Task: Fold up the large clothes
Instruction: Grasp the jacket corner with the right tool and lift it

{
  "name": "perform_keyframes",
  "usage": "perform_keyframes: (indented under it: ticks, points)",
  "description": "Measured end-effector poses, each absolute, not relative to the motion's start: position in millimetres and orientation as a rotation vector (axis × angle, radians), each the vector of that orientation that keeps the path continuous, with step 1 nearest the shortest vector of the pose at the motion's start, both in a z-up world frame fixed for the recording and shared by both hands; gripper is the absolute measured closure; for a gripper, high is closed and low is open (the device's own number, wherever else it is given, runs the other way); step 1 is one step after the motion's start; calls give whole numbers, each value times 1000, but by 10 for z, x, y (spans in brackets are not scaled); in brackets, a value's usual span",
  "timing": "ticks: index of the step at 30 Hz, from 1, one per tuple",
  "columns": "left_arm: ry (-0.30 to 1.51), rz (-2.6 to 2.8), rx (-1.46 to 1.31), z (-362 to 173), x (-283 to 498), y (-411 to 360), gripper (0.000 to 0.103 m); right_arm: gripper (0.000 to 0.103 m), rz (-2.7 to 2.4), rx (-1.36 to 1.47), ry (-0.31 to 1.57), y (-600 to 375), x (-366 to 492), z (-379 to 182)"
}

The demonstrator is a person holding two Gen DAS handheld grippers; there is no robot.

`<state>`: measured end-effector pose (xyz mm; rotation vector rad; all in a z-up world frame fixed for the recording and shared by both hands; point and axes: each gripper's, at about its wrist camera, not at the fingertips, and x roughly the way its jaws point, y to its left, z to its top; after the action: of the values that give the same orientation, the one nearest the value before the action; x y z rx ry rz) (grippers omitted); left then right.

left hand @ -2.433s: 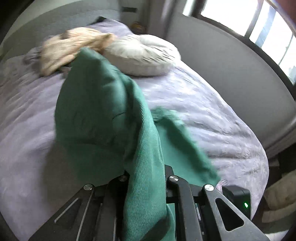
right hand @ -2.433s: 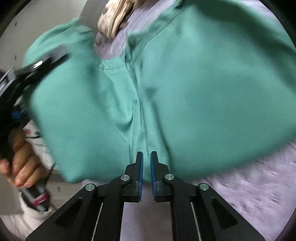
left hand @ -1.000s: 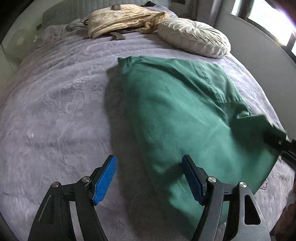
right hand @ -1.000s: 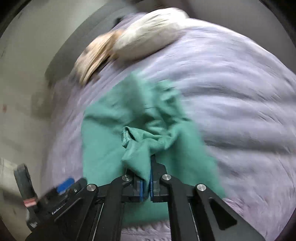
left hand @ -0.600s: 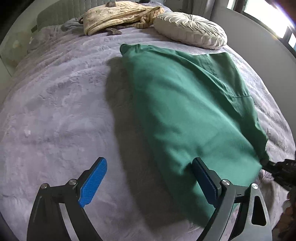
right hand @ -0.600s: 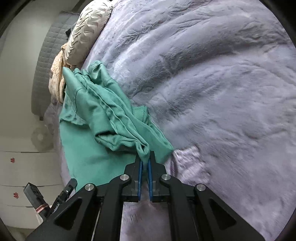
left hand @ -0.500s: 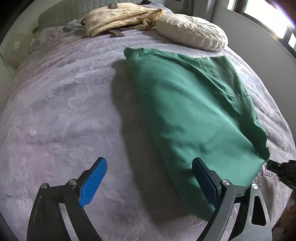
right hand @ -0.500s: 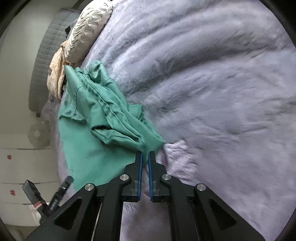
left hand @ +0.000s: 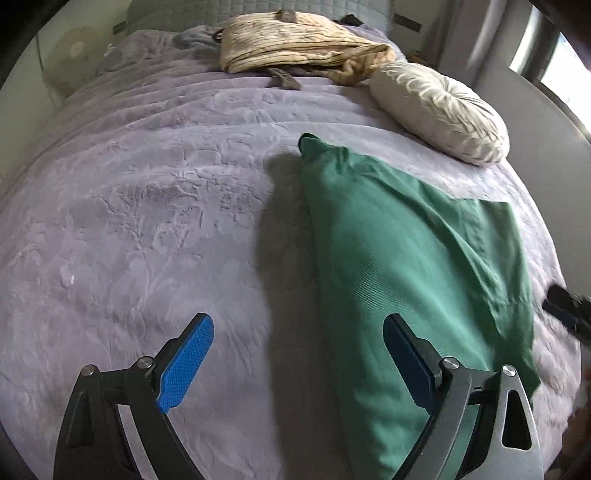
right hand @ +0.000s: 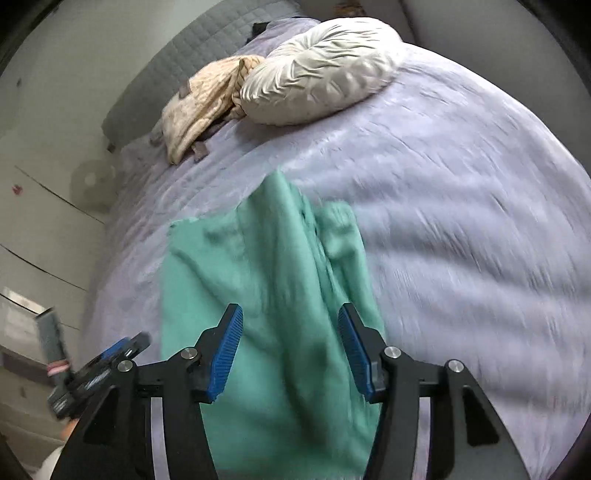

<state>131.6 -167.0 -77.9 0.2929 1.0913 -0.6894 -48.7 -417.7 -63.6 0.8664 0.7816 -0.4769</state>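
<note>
A green garment point(left hand: 410, 266) lies spread on the lavender bedspread point(left hand: 147, 221), stretching from the bed's middle toward the near edge. My left gripper point(left hand: 295, 354) is open and empty, hovering above the garment's left edge. My right gripper point(right hand: 290, 350) is open and empty, above the garment point(right hand: 266, 288) near its lower end. The right gripper's tip shows at the right of the left wrist view point(left hand: 565, 306). The left gripper shows at the lower left of the right wrist view point(right hand: 99, 369).
A cream round pillow point(left hand: 439, 110) lies beyond the garment at the far right. A beige striped cloth point(left hand: 295, 48) is heaped by the grey headboard point(left hand: 258, 7). White cupboards point(right hand: 33, 229) stand left of the bed. A window point(left hand: 554, 59) is at the right.
My right gripper has let go of the green garment's corner and opened, then lifted back over it. The garment has settled flat. My left gripper stays open and has shifted slightly left.
</note>
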Motion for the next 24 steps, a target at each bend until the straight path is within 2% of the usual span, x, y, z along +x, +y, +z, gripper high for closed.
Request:
perform_keyframes:
  ticks: [3,4,5,12,17,20,24]
  points:
    - [1095,-677,288,-810,1349,-1704,9,45,-476,823,850,-4367,-131,-798]
    - [1093,-674,287,-813,1352,-1711,9,58,-477,812,882,-4419,-25,-861]
    - [1093,-674,284,-813,1350,-1717,9,94,-466,812,917,-4471,87,-941]
    - [1104,-722,347,-1045,1274,-1909,9,93,-502,822,965,-4594,68,-1241]
    - [1140,-717,347,-1040,1325,-1881,9,81,-462,1041,890,-4820,-155,-1449]
    - [1135,-732,367,-893,1259,-1786,9,80,-461,1099,860,-4824,-371,-1309]
    - [1134,-811,359,-740,1015,-1597,9,80,-427,1003,800,-4522,-659,-868]
